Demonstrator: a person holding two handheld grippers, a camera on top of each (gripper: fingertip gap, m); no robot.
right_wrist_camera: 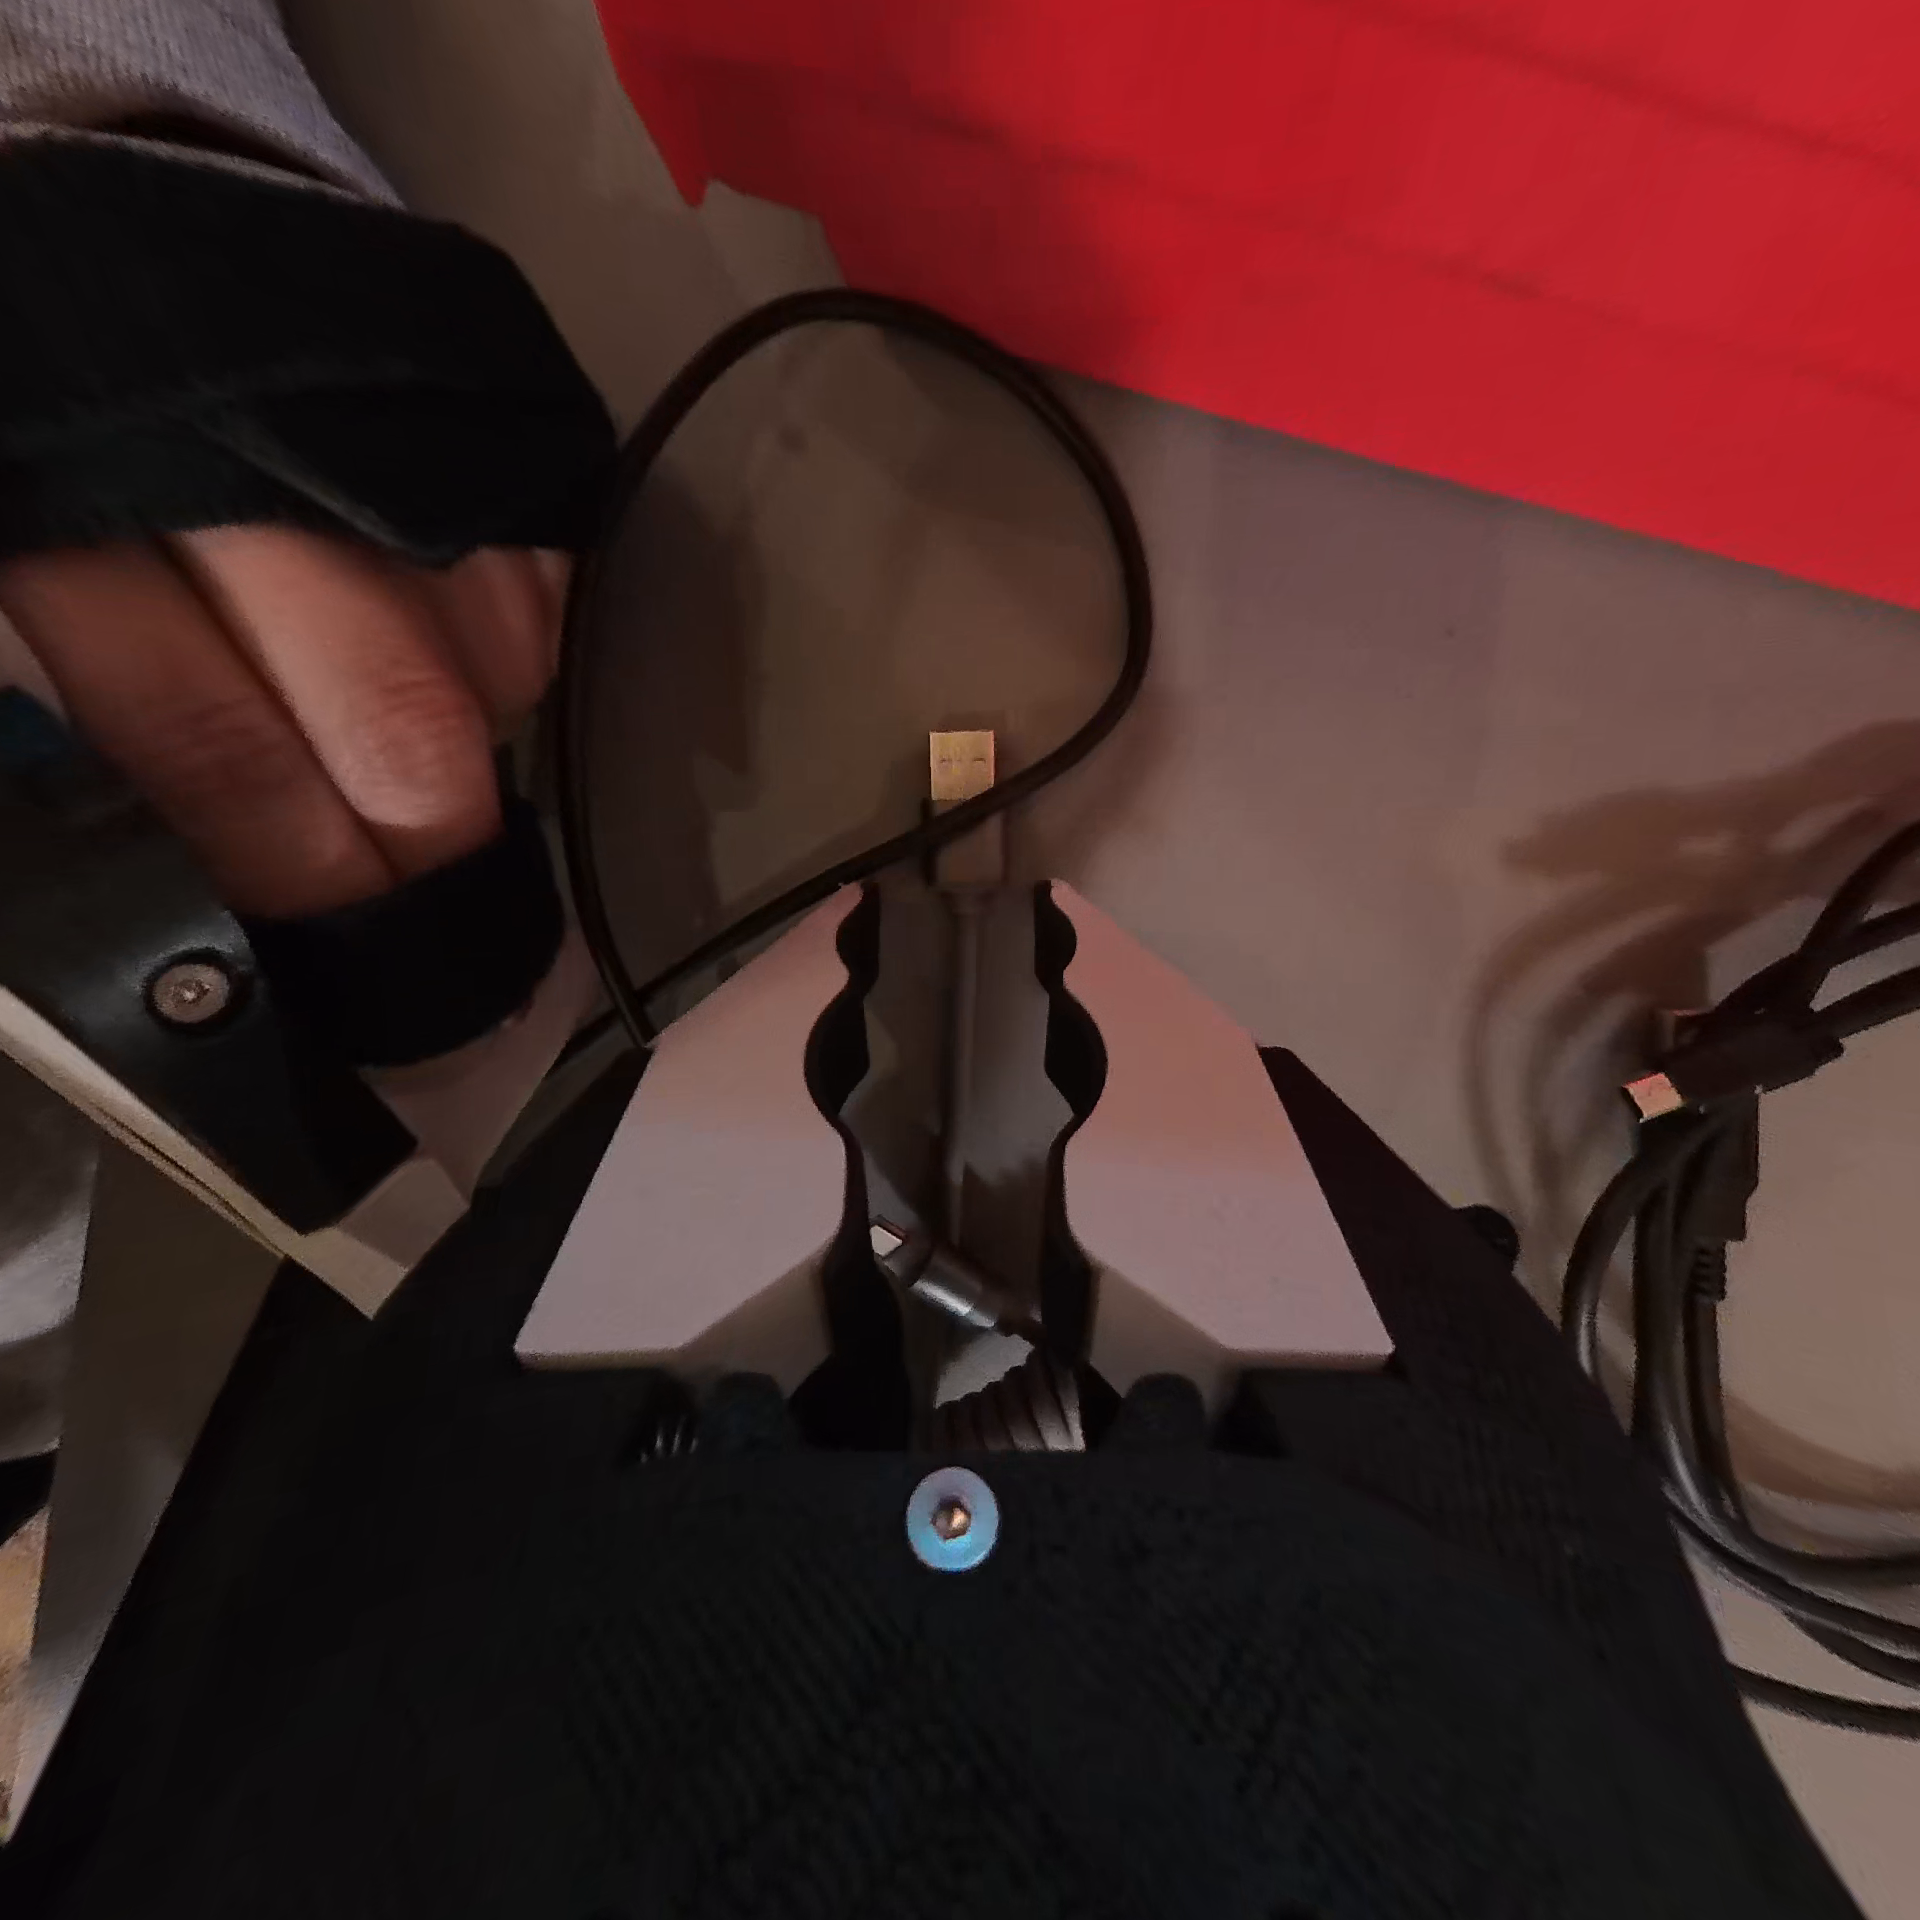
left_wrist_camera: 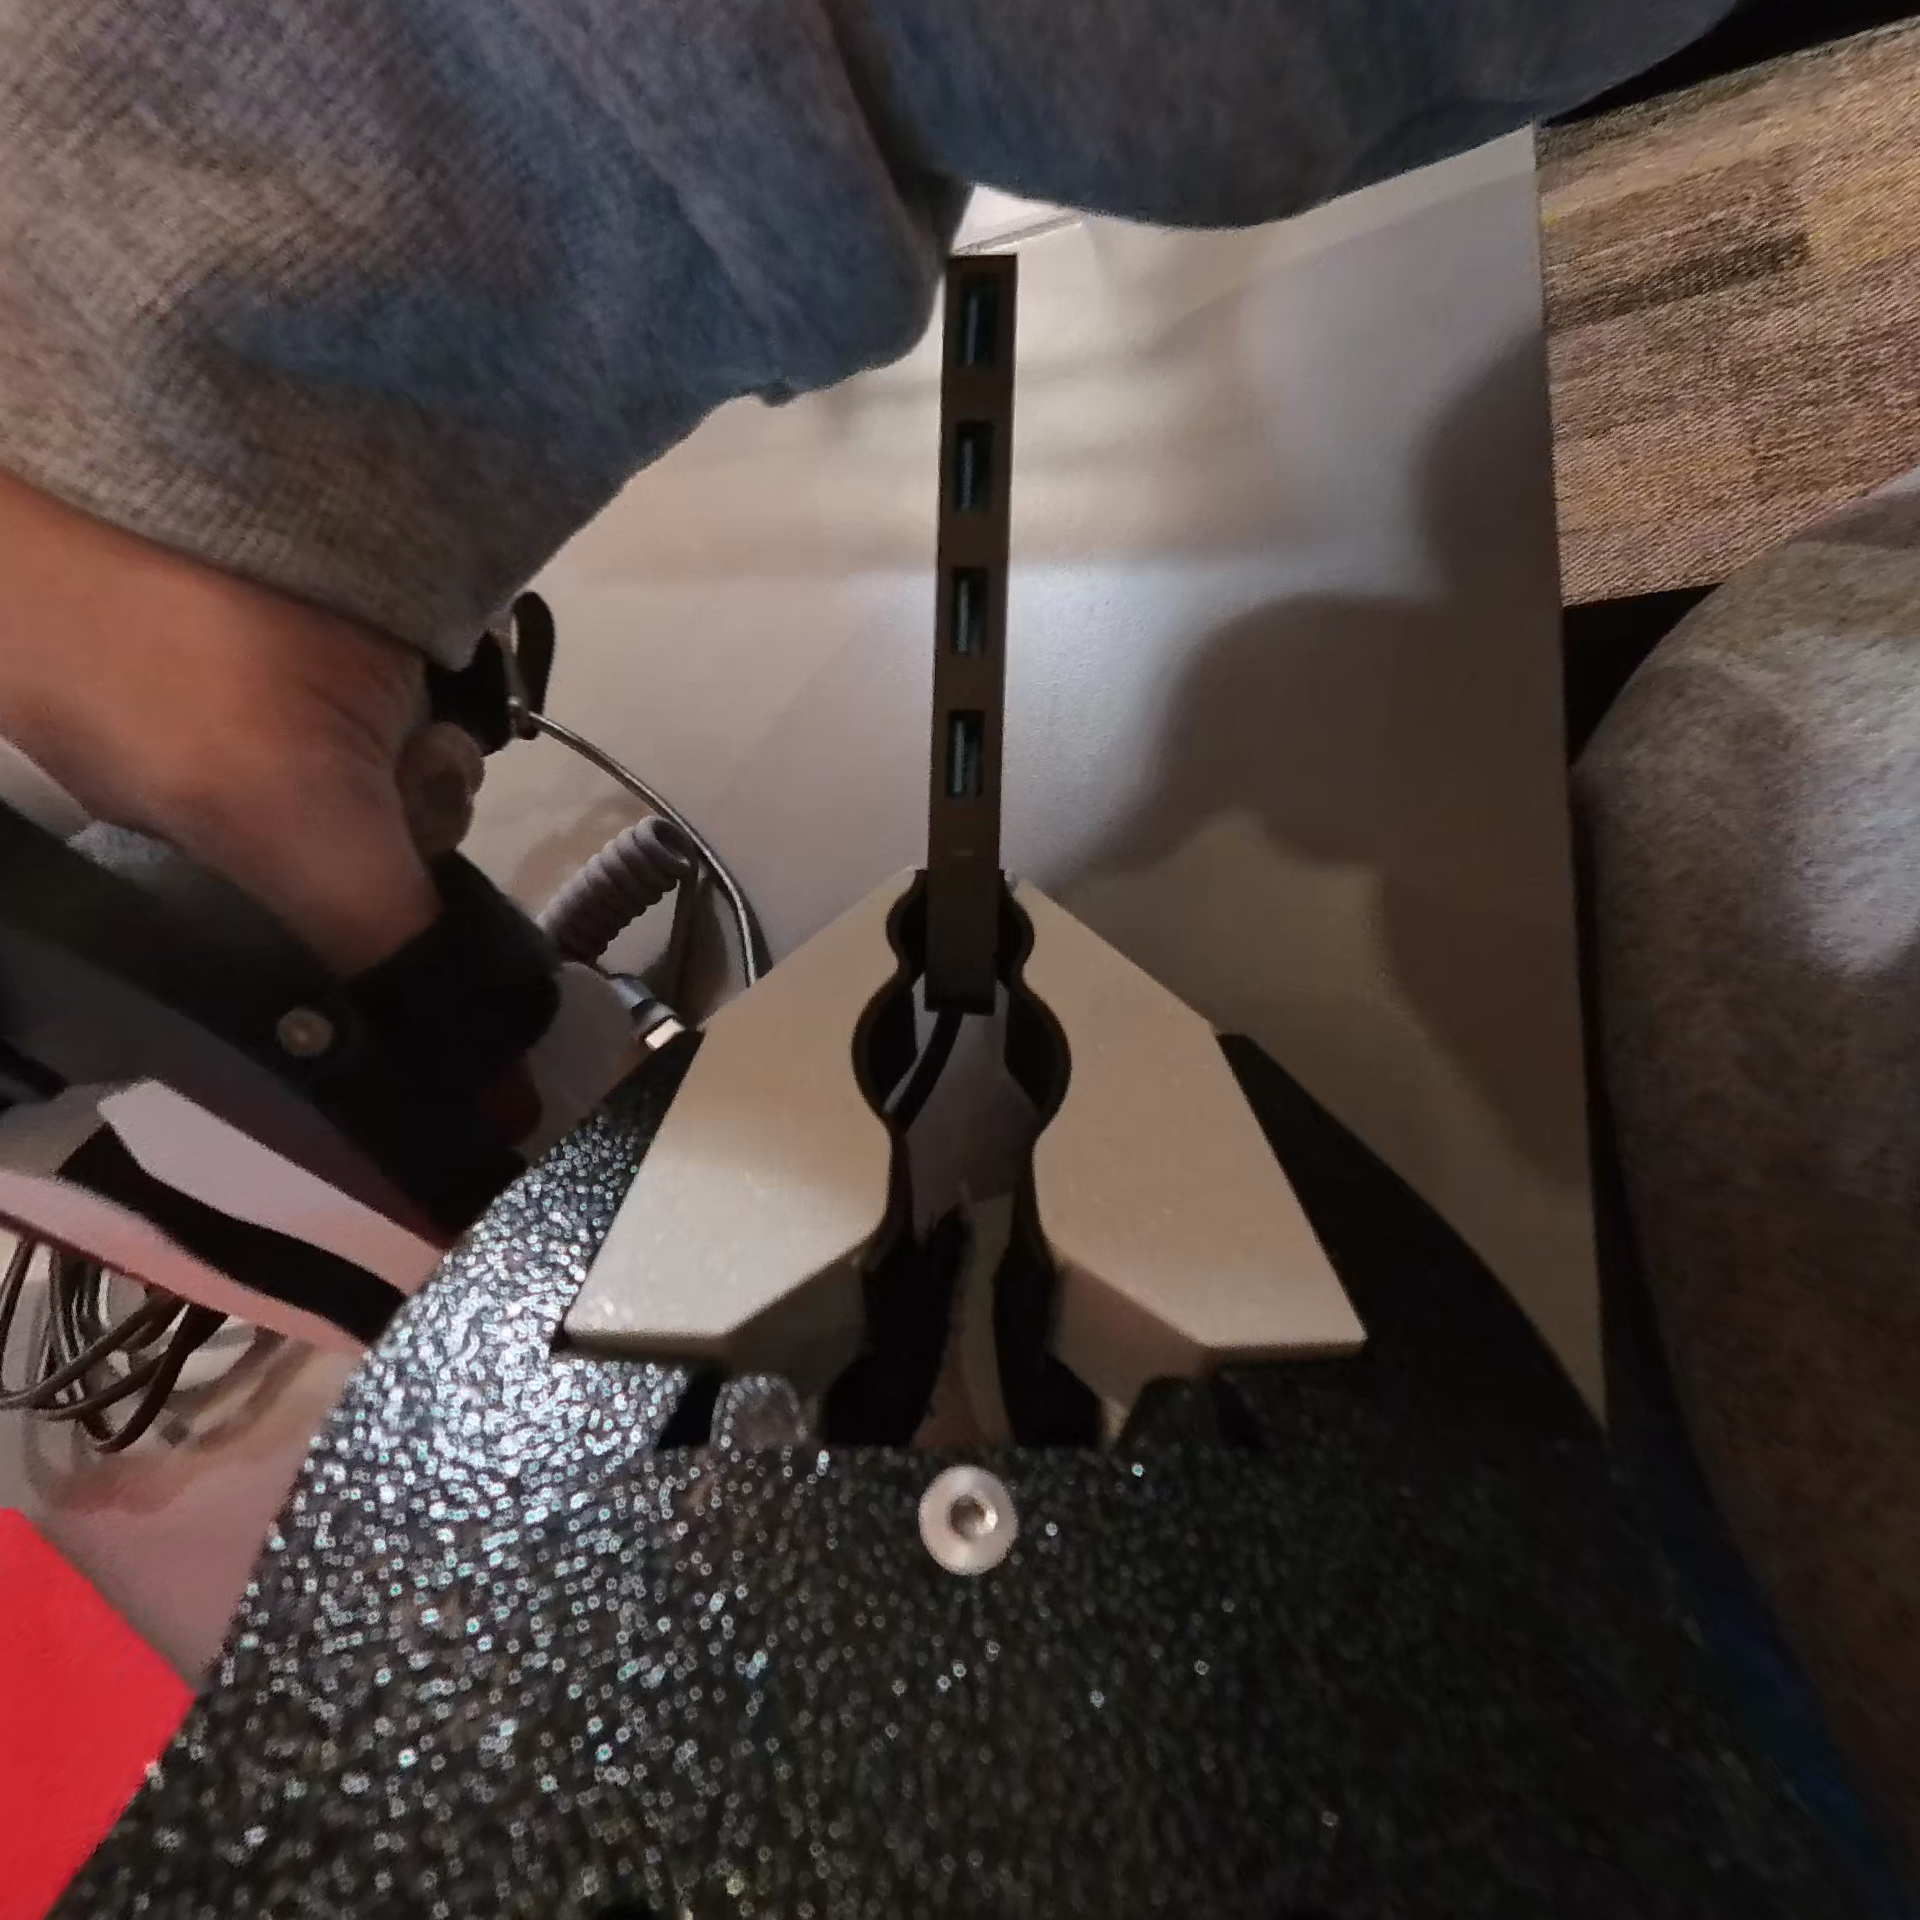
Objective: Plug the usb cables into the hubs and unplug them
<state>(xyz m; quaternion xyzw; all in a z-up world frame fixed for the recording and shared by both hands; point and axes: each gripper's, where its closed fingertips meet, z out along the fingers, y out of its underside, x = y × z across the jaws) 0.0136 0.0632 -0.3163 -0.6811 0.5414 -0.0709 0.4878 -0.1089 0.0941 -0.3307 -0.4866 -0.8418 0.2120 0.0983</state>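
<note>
USB hub (left_wrist_camera: 971, 634): slim dark bar, four ports in a row along its visible edge, all vacant; standing toward 12 o'clock, its lead trailing from the 6 o'clock end.

USB cable (right_wrist_camera: 961, 1023): grey, metal plug (right_wrist_camera: 963, 764) pointing to 12 o'clock, lying on pale surface, unplugged.

1. Right gripper (right_wrist_camera: 961, 904) over a pale table (right_wrist_camera: 1455, 644), jaws parted with a clear gap between the wavy inner edges.
2. Grey USB cable (right_wrist_camera: 966, 997) running up through that gap, its metal plug (right_wrist_camera: 963, 764) just past the fingertips, touching neither finger as far as can be seen.
3. Thin black cable (right_wrist_camera: 1122, 582) looping over the table and crossing just below the plug.
4. Hand (right_wrist_camera: 312, 707) in a black strap at left.
5. Bundle of black cables (right_wrist_camera: 1683, 1247) at right.
6. Red sheet (right_wrist_camera: 1351, 208) across the top.
</note>
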